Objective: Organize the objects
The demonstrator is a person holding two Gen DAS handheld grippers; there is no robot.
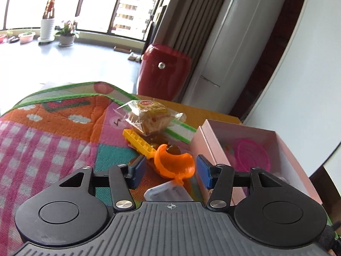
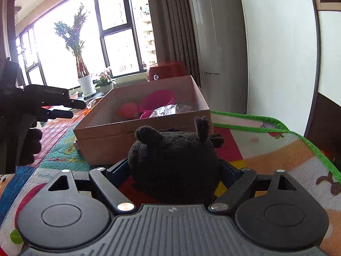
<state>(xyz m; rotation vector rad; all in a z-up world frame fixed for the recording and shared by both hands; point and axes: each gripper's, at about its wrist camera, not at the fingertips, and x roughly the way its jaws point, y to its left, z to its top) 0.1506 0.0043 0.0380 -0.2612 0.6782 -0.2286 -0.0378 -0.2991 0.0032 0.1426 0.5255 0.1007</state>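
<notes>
Sorting loose items into the open cardboard box (image 2: 132,125), mid-way by the look of it: pink plastic basket (image 2: 158,100) and a crinkled clear wrapper (image 2: 168,108) already inside.

Right gripper (image 2: 174,170): clamped on black plush toy (image 2: 173,160), both sides of the toy pressed against the blue pads, pads mostly hidden behind it. Toy soft, fuzzy, rounded, with small ears on top; sits just in front of the box's near wall, over the play mat (image 2: 266,149).

Left gripper (image 1: 171,169): jaws apart, nothing pinched. Orange plastic scoop (image 1: 174,163) lies on the mat between the pads (right pad close to its rim, contact not clear). Scoop thin-walled, glossy, curved. Behind it: yellow ribbed plastic piece (image 1: 139,141), wrapped pastry (image 1: 149,117) in clear film, something dark brown and shiny beneath, unidentified. White plastic item (image 1: 166,193) close under the camera.

Next, judged: lift plush over the near wall, release inside. Plush compresses, so grip likely secure. Scoop calls for closing across its rigid rim; slick, may skate on the quilted fabric mat.
</notes>
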